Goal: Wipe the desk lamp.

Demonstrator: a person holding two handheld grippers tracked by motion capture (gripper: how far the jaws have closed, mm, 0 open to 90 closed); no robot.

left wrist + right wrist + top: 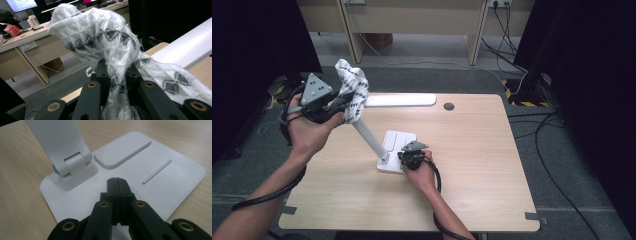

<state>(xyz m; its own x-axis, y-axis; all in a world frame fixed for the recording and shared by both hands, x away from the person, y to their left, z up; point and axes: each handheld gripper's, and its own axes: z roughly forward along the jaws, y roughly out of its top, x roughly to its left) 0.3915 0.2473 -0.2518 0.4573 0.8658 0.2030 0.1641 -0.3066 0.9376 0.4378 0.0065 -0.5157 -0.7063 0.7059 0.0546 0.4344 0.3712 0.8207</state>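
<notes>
A person stands at a pale wooden table (482,165), a two-jaw gripper in each hand. The left gripper (343,102) is raised over the table's far left corner and is clamped on a white cloth (352,89) with a grey diamond pattern. In the left gripper view the cloth (105,42) is bunched between the black jaws and billows up above them, one end draping down to the right.

On the table stands a white desk lamp. Its long flat head (401,100) runs level just beside the cloth, and its arm (369,136) slants down to a flat square base (393,145) near the table's middle.

The right gripper (404,157) rests low at the base's near edge. In the right gripper view its jaws are pressed tight together with nothing between them, their tips (117,183) over the white base (175,175) close to the hinge (75,166).

No brand name, label or readable writing shows on the lamp, cloth or grippers.
</notes>
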